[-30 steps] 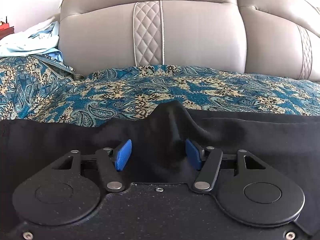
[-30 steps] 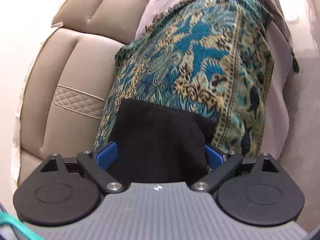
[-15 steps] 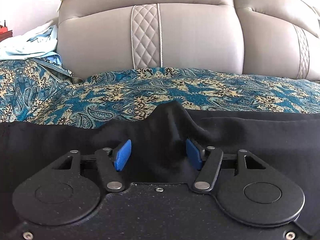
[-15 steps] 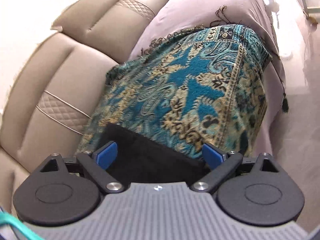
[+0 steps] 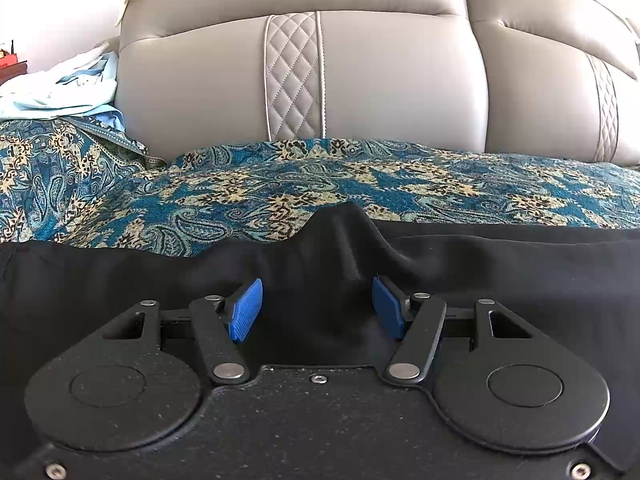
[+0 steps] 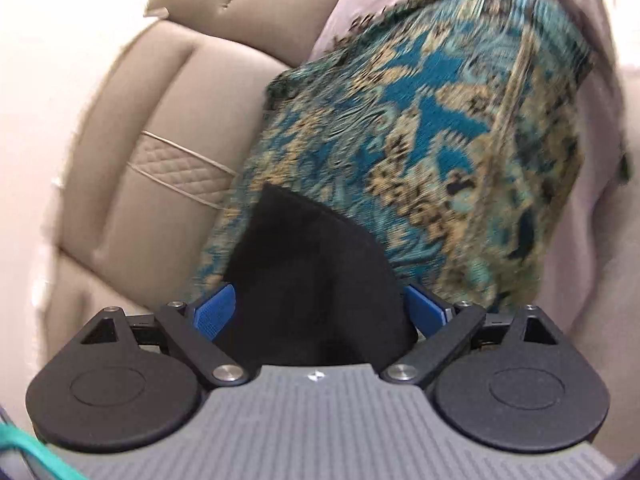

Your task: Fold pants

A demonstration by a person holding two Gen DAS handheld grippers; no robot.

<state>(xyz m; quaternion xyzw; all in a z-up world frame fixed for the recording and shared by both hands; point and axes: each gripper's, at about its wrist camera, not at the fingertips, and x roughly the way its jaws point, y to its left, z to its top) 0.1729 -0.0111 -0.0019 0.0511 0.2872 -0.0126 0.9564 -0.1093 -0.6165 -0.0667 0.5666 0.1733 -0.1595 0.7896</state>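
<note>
Sofa (image 5: 380, 88) throw (image 5: 280, 192) carries black pants (image 5: 500, 264). Left hand-held gripper (image 5: 318, 308): released, straddling a ridge at 12 o'clock. Right hand-held gripper (image 6: 318, 312): closing around a corner. Step: grasping; next, lift and fold.

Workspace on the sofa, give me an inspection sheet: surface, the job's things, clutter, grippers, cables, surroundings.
Surface: teal paisley throw covering the sofa seat.
Job's things: black pants spread on the throw, one ridge bunched up.
Clutter: pale blue cloth pile at far left.
Grippers: left gripper around the ridge, pads apart from each other; right gripper closing, a pants corner between its pads, no press visible.
Cables: teal cord by the right gripper.
Surroundings: grey quilted sofa backrest; right wrist view blurred.
</note>
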